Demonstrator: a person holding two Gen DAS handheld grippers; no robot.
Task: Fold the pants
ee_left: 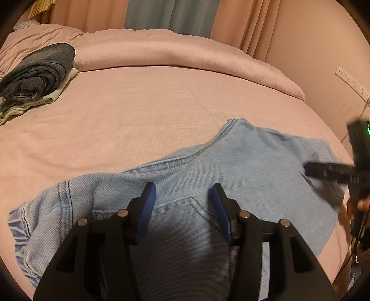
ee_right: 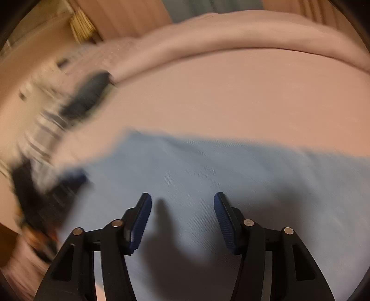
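Left gripper [ee_left: 182,192]: jaws spread wide, blue pads bare, nothing between them; it hovers over the back pocket [ee_left: 185,208] of the jeans.

Right gripper [ee_right: 182,201]: jaws likewise parted and empty, poised above plain denim. Its view is motion-blurred, so whether the pads touch the cloth cannot be told. From the left wrist view the same tool appears as a dark blurred shape at the far right side of the jeans.

Jeans [ee_left: 242,162]: light-blue denim, lying on the bed sheet [ee_left: 138,111] near its front edge. The seat and pocket end lies under the left gripper, with a stitched seam [ee_left: 166,162] running just beyond the pocket. The cloth looks already doubled, though the layers cannot be counted. Frayed edging shows at the jeans' left end [ee_left: 18,231].

Rolled duvet [ee_left: 185,53]: pink, along the far side of the sheet, well apart from the jeans.

Dark folded garment [ee_left: 39,71]: stacked on pale cloth, far left of the jeans, beside the duvet.

Curtains [ee_left: 171,16] and wall socket strip [ee_left: 351,81]: beyond the bed, clear of the jeans.

Step in hand, as judged: taking hold for the next fold. To do it well, close each gripper on an outer edge, catching every layer, not on the flat middle of the cloth. Lift both sides evenly, carry them across together, and lay the edges flush so no crease is trapped.
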